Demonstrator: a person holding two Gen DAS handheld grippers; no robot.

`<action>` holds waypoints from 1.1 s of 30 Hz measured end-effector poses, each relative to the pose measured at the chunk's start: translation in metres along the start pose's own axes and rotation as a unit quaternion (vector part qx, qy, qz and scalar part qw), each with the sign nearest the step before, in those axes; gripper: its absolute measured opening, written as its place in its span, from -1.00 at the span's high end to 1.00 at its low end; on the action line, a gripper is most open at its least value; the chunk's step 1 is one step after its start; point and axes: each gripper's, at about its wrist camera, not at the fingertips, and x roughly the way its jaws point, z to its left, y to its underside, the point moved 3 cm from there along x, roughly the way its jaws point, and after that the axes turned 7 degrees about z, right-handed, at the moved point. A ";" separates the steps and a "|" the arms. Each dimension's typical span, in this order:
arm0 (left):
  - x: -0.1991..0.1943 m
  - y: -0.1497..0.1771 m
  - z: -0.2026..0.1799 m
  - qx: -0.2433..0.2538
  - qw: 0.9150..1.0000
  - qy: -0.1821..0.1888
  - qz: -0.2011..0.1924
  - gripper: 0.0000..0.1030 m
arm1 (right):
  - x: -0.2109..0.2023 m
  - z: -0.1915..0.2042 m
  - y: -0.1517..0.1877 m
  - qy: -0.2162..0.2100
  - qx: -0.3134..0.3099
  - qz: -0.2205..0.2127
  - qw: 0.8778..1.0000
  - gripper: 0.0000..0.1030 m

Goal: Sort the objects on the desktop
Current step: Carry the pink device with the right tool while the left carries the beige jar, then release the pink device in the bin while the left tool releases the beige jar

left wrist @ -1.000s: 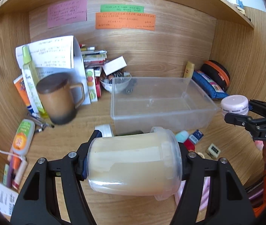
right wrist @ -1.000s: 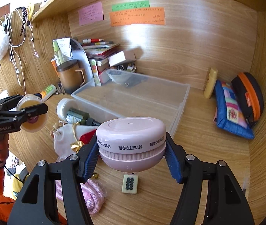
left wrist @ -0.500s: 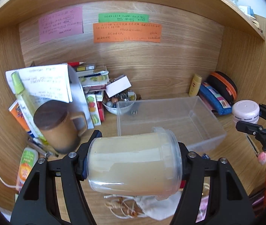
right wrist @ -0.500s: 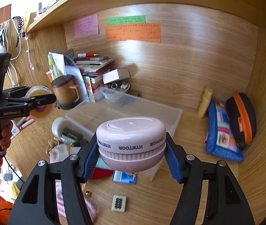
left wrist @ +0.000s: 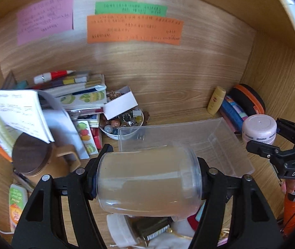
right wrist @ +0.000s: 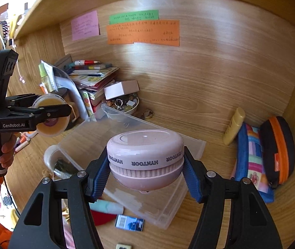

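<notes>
My left gripper (left wrist: 147,178) is shut on a translucent plastic jar (left wrist: 151,172), held sideways above the near left corner of a clear plastic bin (left wrist: 226,145). In the right wrist view the same jar (right wrist: 50,114) hangs at the left, gripped end to end. My right gripper (right wrist: 146,172) is shut on a round pink device (right wrist: 145,147) marked HYNTOOR, and its blue pads press both sides. The pink device (left wrist: 259,130) hovers over the bin's (right wrist: 89,137) right end. The bin looks empty.
A lidded brown mug (left wrist: 31,155), a stack of books (left wrist: 76,91) and a bowl of marbles (left wrist: 122,124) crowd the back left. A yellow tube (right wrist: 233,125), a blue pouch (right wrist: 251,161) and a black-orange case (right wrist: 278,151) lie at the right. Small items litter the desk front.
Both grippers have risen and moved in toward the back wall with their loads; the bin now lies under and just beyond them. Neither grip has changed.
</notes>
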 end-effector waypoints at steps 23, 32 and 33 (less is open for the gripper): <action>0.092 -0.009 -0.015 0.054 0.994 0.009 0.098 -0.29 | 0.110 -0.009 -0.009 -0.007 -0.026 0.124 0.992 -0.17; 0.126 -0.005 -0.016 0.068 0.989 0.003 0.134 -0.29 | 0.117 -0.012 -0.005 0.009 -0.047 0.154 0.987 -0.17; 0.130 -0.004 -0.015 0.069 0.988 0.004 0.140 -0.29 | 0.118 -0.011 -0.004 0.011 -0.051 0.158 0.986 -0.17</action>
